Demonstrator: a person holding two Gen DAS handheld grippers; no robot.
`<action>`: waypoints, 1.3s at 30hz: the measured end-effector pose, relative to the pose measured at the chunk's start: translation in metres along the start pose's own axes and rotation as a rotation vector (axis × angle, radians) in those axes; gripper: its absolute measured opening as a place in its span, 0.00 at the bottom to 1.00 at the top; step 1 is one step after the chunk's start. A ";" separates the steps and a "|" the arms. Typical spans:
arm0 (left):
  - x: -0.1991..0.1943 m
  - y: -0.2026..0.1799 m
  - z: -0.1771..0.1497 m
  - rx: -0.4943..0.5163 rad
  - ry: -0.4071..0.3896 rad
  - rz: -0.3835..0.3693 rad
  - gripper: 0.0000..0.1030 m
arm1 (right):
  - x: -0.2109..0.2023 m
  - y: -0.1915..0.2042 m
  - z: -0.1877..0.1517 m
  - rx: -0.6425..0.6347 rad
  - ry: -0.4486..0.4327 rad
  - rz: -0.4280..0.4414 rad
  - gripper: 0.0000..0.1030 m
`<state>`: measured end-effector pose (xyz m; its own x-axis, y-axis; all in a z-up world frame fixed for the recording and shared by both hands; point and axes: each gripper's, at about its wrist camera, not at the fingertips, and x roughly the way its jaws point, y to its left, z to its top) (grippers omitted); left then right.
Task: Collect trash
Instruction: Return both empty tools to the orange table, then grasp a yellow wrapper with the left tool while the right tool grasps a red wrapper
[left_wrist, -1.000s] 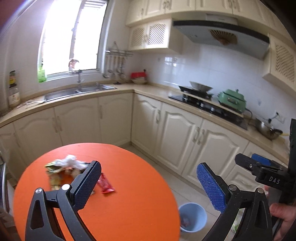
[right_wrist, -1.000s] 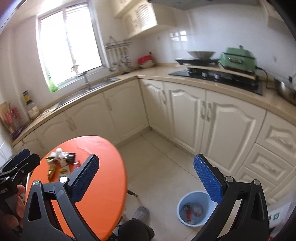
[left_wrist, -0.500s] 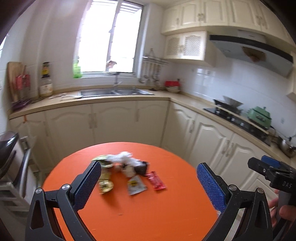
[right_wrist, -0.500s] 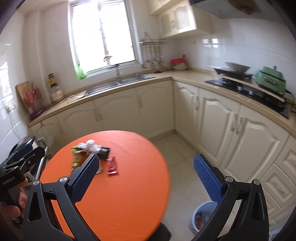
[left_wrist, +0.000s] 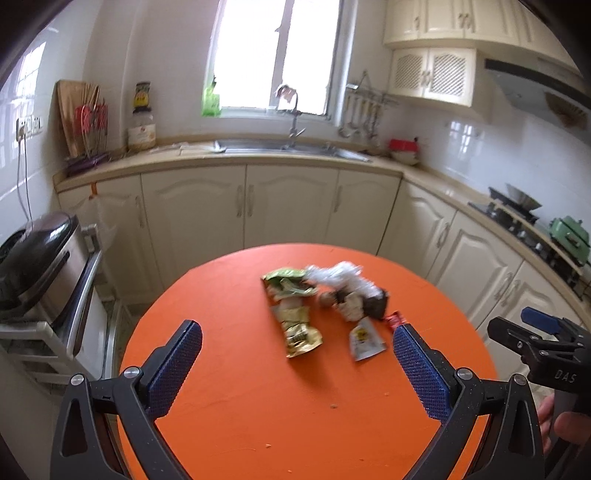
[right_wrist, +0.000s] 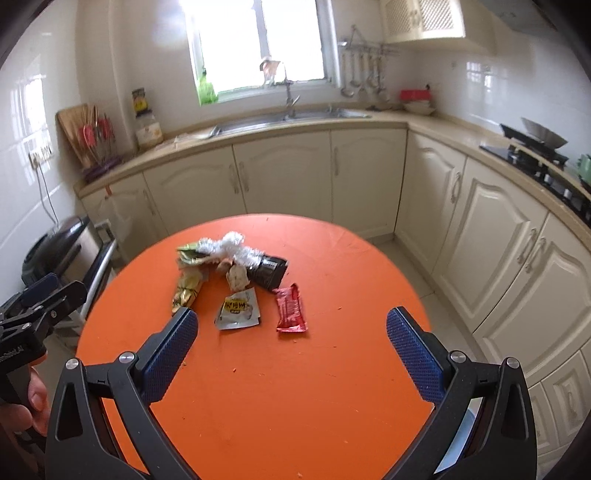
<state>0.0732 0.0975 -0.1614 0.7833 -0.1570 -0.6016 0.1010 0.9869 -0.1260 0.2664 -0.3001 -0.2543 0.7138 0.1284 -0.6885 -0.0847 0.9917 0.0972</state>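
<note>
- Approach step, judging by the scene: nothing picked up yet.
- Left claw (left_wrist: 297, 363) and right claw (right_wrist: 291, 341): both spread wide, empty, above orange tabletop (right_wrist: 295, 387).
- Trash pile (right_wrist: 229, 262) mid-tabletop, beyond both claws.
- Red wrapper (right_wrist: 291, 308) nearest right claw, flat, long axis pointing away from camera.
- Next, likely: lowering right claw astride wrapper's narrow width.

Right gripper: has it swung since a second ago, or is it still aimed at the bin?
Yes. The right gripper has turned left, toward the sink: the orange table now fills its view, trash pile ahead, jaws open.
</note>
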 end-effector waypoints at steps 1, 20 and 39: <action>0.007 0.000 0.003 -0.002 0.012 0.003 0.99 | 0.008 0.001 -0.001 -0.003 0.013 -0.002 1.00; 0.211 -0.015 0.059 0.005 0.282 0.070 0.95 | 0.167 -0.004 -0.010 -0.037 0.232 -0.017 0.70; 0.231 -0.016 0.073 0.012 0.267 0.000 0.28 | 0.115 -0.019 -0.028 0.026 0.199 0.085 0.16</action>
<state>0.2971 0.0481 -0.2413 0.5937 -0.1601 -0.7886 0.1097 0.9870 -0.1178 0.3307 -0.3038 -0.3557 0.5533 0.2140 -0.8051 -0.1192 0.9768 0.1777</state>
